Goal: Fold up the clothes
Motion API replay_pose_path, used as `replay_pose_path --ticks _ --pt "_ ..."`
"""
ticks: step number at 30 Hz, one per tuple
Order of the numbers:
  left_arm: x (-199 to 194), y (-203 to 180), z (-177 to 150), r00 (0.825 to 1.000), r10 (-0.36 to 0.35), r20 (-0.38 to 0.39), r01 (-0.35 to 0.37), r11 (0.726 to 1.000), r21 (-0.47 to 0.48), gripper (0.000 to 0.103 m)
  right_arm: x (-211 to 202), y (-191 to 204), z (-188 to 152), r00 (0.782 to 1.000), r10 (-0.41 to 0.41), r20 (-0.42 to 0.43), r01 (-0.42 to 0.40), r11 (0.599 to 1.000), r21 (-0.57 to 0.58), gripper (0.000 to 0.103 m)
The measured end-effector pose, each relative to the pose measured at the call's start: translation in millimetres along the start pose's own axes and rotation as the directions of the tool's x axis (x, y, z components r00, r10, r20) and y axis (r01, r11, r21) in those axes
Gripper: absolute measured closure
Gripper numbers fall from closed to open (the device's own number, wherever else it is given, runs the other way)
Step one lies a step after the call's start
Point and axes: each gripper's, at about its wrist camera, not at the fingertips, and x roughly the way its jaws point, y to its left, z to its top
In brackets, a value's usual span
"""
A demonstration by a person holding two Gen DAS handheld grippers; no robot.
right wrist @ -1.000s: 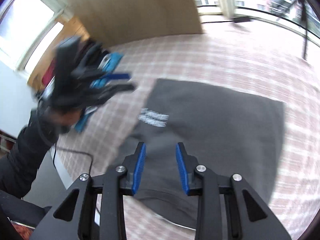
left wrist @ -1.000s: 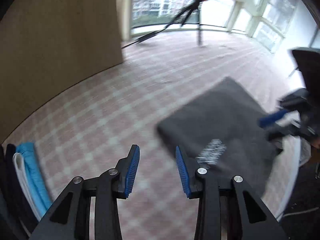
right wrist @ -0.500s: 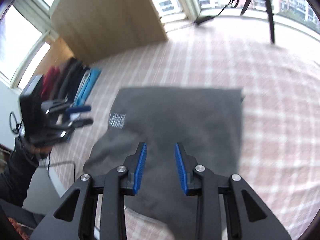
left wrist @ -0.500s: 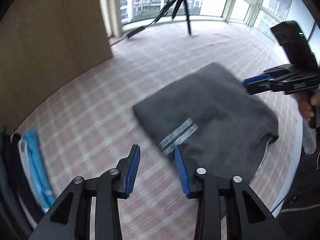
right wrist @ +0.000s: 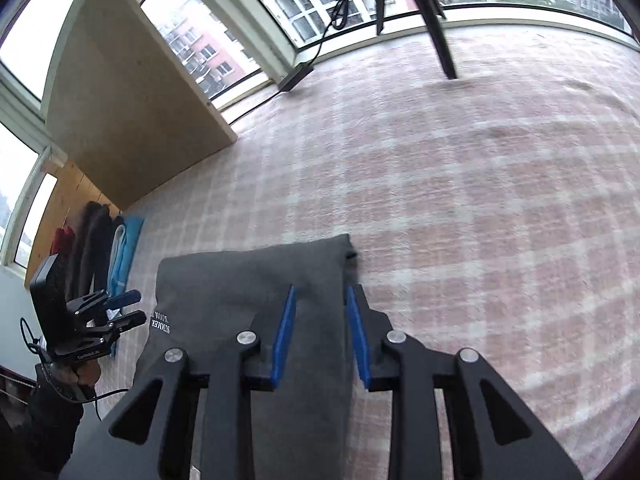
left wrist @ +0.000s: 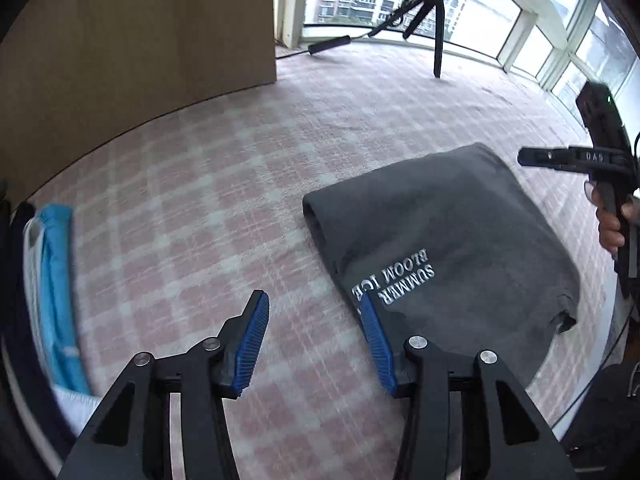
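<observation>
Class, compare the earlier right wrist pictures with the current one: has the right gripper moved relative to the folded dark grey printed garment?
Yes. The right gripper has shifted toward the folded dark grey printed garment's right edge.

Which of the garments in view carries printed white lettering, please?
The folded dark grey garment lying apart on the checked pink cloth, printed "SUMMER BLOOM ICE". The blue, white, dark and red garments stacked at the wooden panel show no lettering.

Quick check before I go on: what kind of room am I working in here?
Probably a glazed sunroom or enclosed balcony in a high-rise flat: curved windows facing apartment blocks, pink checked carpet, and a folded grey garment lying on it.
</observation>
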Motion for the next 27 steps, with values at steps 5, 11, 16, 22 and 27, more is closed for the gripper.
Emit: replay_pose_path --ticks 5,11,16,22,27 --pt "-22.3 -12.1 -21.6 0.996 -0.092 -0.011 0.091 0.994 -0.063 0.056 -14.2 0.7 -38.3 0.997 -0.041 -0.059 0.037 0.997 -0.068 0.065" --pt "-13.2 -38.9 -56.9 0.994 -0.099 -0.053 0.097 0.994 -0.047 0.056 -28.9 15.1 -69.6 0.999 -0.051 0.018 0.053 0.99 -0.134 0.064" --pt "-10.3 -47.6 -83.2 0.991 -0.046 -0.126 0.045 0.999 -0.014 0.056 -16.4 11.9 -76.8 0.991 -0.13 -0.032 0.122 0.975 -0.184 0.064" --pt "-40.9 -36.8 -59.7 0.997 -0.072 -0.015 0.07 0.992 -0.103 0.055 -45.4 -8.1 -65.9 0.991 -0.098 0.085 0.107 0.99 -0.096 0.047" --pt "-20.1 -63.5 -44.2 0.996 -0.086 -0.004 0.086 0.996 -0.034 0.054 -37.2 11.2 -72.2 0.995 -0.076 0.063 0.087 0.979 -0.183 0.047"
